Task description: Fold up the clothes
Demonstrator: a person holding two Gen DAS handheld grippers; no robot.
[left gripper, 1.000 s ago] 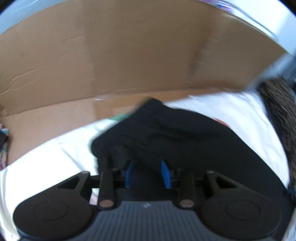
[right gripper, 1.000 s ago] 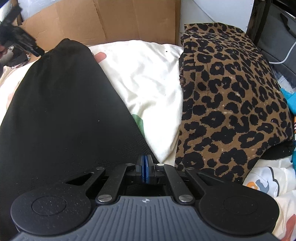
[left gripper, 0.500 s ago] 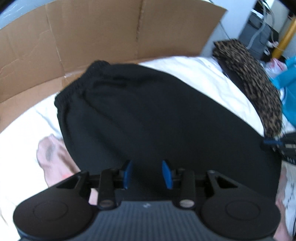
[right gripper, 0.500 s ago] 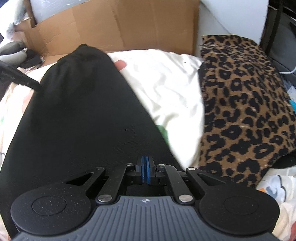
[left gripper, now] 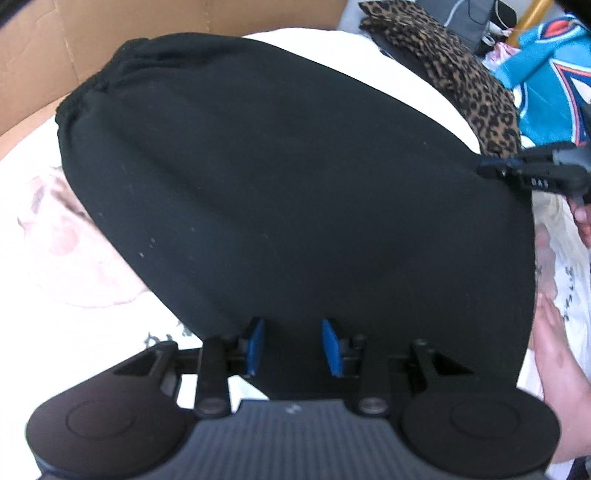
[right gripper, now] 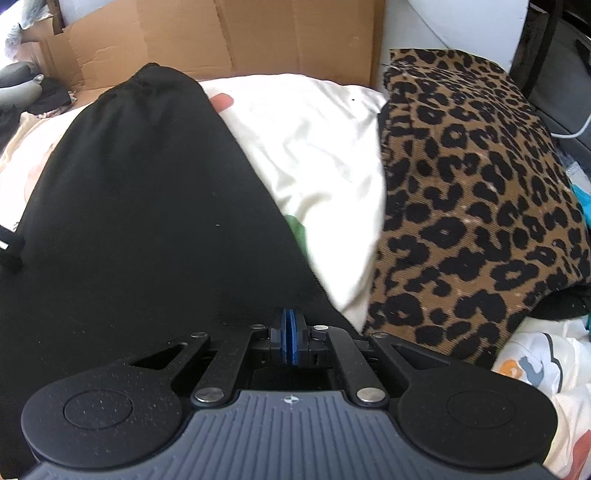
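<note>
Right now the black garment (left gripper: 295, 177) lies spread across a white printed bed sheet (right gripper: 317, 155), its gathered elastic waistband (left gripper: 96, 85) at the far end near the cardboard (right gripper: 258, 33) and its near edge under both grippers. The right gripper (right gripper: 287, 341) has its 2 blue-padded fingers pressed together; it sits right at the garment's near corner, and the left wrist view shows its tips meeting the dark cloth's edge, so it looks pinched on that corner, though the fabric between the pads is hard to make out. The left gripper (left gripper: 291, 349) has its fingers apart, with black cloth visible between and beneath them but no pad pressing on it. The main risk, as I judge it, is an uneven fold: if the left fingers close on too little cloth, or on the sheet as well, 1 corner would lag, or the sheet would lift with it. A thin pinch on the right could also slip, since the fabric looks soft and fairly heavy. It is matte, fleece-like, speckled with lint, and smooth apart from shallow lengthwise ridges. Just beside it, across a strip of bare sheet, rests a folded leopard-print piece (right gripper: 476, 184) with a fine ribbed weave.
</note>
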